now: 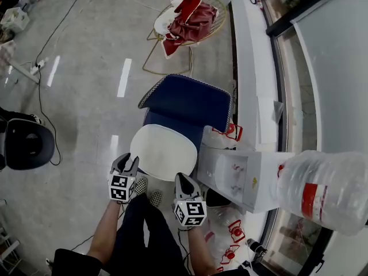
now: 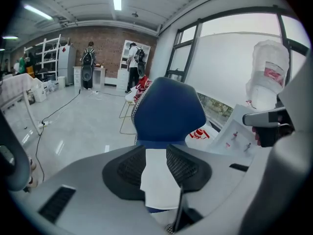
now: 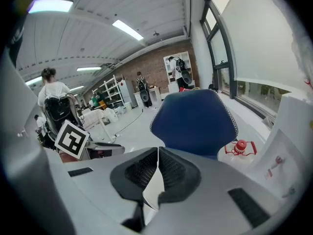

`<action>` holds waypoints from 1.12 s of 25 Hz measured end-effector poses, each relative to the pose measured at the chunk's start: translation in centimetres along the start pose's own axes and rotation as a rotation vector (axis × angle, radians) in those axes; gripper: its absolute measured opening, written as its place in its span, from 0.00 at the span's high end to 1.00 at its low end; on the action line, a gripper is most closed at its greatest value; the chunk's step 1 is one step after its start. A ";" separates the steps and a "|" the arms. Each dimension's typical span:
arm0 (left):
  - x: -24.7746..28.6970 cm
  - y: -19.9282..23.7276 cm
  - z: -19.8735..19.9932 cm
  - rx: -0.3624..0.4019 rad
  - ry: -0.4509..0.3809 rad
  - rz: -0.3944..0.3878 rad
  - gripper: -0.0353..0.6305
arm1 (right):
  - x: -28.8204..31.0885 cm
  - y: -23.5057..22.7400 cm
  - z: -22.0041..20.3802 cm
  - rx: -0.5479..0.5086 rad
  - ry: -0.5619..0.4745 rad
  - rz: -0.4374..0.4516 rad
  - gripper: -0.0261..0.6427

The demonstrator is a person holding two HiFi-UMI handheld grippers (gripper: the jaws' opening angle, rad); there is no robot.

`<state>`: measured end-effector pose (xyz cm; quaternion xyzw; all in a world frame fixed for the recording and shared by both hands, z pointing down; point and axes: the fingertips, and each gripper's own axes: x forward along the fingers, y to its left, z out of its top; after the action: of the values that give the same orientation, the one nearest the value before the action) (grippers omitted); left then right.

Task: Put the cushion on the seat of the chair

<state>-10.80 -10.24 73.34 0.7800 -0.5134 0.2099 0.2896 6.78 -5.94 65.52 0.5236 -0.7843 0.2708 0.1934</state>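
A blue chair point(image 1: 187, 102) stands in front of me, and a white oval cushion point(image 1: 164, 151) lies flat on its seat. My left gripper point(image 1: 125, 163) hovers over the cushion's near left edge, and my right gripper point(image 1: 183, 180) over its near right edge. In the left gripper view, my left gripper point(image 2: 156, 153) is open, and the cushion point(image 2: 157, 180) shows through the gap below the chair back point(image 2: 168, 111). In the right gripper view, the pads of my right gripper point(image 3: 157, 153) meet at the tips with nothing pinched. A sliver of cushion point(image 3: 155, 190) shows beneath them.
A white water dispenser point(image 1: 241, 174) with a large clear bottle point(image 1: 328, 191) stands close on the chair's right. A gold wire chair holding red fabric point(image 1: 187, 19) is farther back. A black chair point(image 1: 26, 145) and a floor cable point(image 1: 43, 68) are at the left. People stand far off point(image 2: 88, 65).
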 end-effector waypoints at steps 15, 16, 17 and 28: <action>-10.5 -7.2 9.8 0.098 -0.146 -0.062 0.80 | -8.9 1.0 7.7 -0.011 -0.145 -0.060 0.92; -11.2 -7.6 10.4 0.103 -0.156 -0.067 0.81 | -9.6 1.2 8.1 -0.012 -0.153 -0.062 0.92; -12.0 -8.0 11.0 0.108 -0.165 -0.071 0.81 | -10.1 1.5 8.5 -0.014 -0.161 -0.063 0.92; -19.3 -12.6 15.7 0.183 -0.285 -0.123 0.83 | -16.3 3.6 11.2 -0.027 -0.272 -0.066 0.92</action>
<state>-6.10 -3.74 46.66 0.8548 -0.4795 0.1250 0.1541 9.34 -0.24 46.42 0.5782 -0.7893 0.1802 0.1012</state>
